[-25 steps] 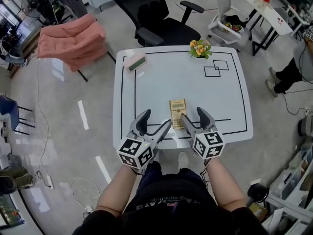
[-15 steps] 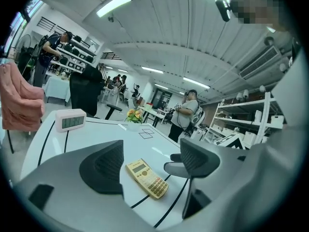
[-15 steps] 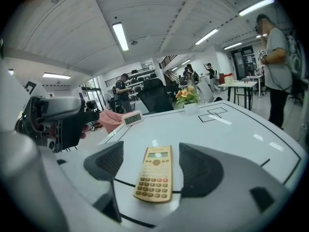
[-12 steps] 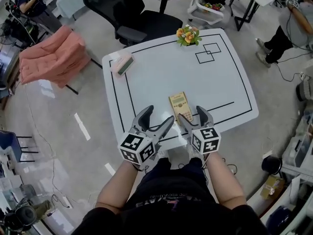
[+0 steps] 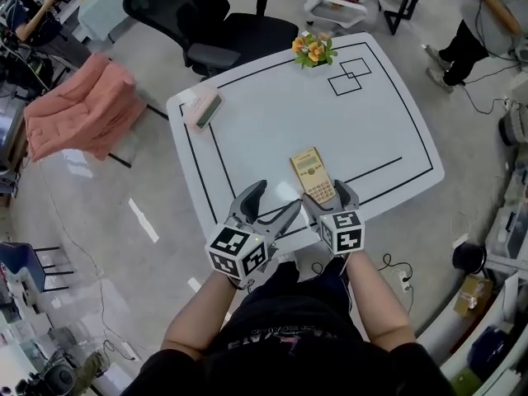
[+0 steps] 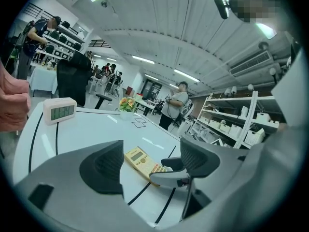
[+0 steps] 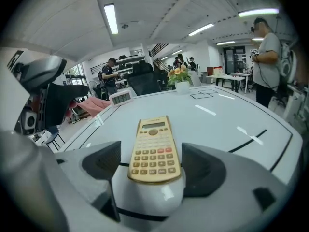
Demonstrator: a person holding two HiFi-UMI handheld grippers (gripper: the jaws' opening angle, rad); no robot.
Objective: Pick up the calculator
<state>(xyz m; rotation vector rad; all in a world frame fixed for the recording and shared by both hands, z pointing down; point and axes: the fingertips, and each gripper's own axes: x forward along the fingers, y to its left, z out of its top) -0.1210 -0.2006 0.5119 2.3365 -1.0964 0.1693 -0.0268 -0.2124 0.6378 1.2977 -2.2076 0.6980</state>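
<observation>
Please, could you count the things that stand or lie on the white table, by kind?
calculator: 1
digital clock: 1
flower arrangement: 1
Total: 3

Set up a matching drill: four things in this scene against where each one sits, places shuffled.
Things:
1. calculator
2. clock
3. flowers
4. pink cloth

Places:
A. far-left corner of the table
B. off the table, to its left
C. far edge, beside the drawn squares
D. near side, by the black line

Pairs: 1-D, 2-A, 3-C, 4-B
</observation>
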